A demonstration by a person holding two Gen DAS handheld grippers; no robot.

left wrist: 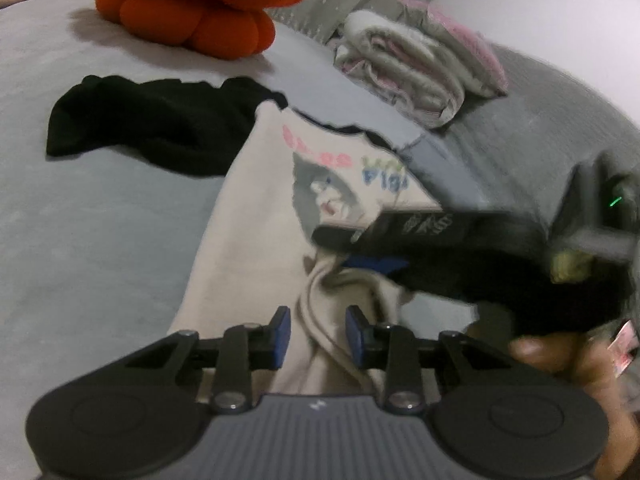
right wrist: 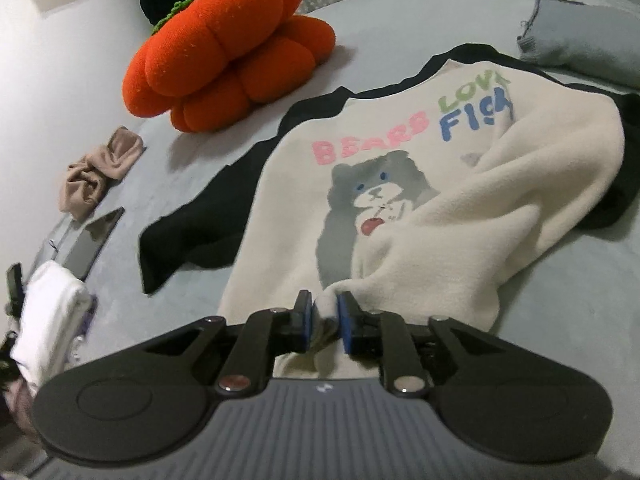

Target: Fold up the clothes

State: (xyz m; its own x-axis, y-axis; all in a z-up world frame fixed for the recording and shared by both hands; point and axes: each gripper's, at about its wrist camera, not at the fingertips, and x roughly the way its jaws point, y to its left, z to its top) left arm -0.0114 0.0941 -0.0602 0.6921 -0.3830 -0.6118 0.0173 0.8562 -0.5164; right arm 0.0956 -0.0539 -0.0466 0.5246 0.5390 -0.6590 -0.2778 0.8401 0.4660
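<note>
A cream sweatshirt (left wrist: pixel 256 208) (right wrist: pixel 440 240) with black sleeves and a bear print lies face up on the grey-blue bed. My left gripper (left wrist: pixel 318 332) is at its near edge, and gathered folds of cream fabric fill the gap between its blue pads. In the right wrist view, my right gripper (right wrist: pixel 324 316) pinches a small bunch of the cream hem. That part of the body is pulled up and over the print. Seen from the left wrist, the right gripper (left wrist: pixel 332 250) is a blurred dark shape over the print, and a hand (left wrist: pixel 560 360) shows below it.
An orange pumpkin cushion (left wrist: pixel 192 4) (right wrist: pixel 224 60) sits behind the sweatshirt. A folded stack of clothes (left wrist: pixel 420 64) lies at the back right. A tan cloth (right wrist: pixel 100 168), a dark flat phone (right wrist: pixel 92 244) and a white cloth (right wrist: pixel 48 320) lie to the left. A folded grey-blue item (right wrist: pixel 580 44) is at the far right.
</note>
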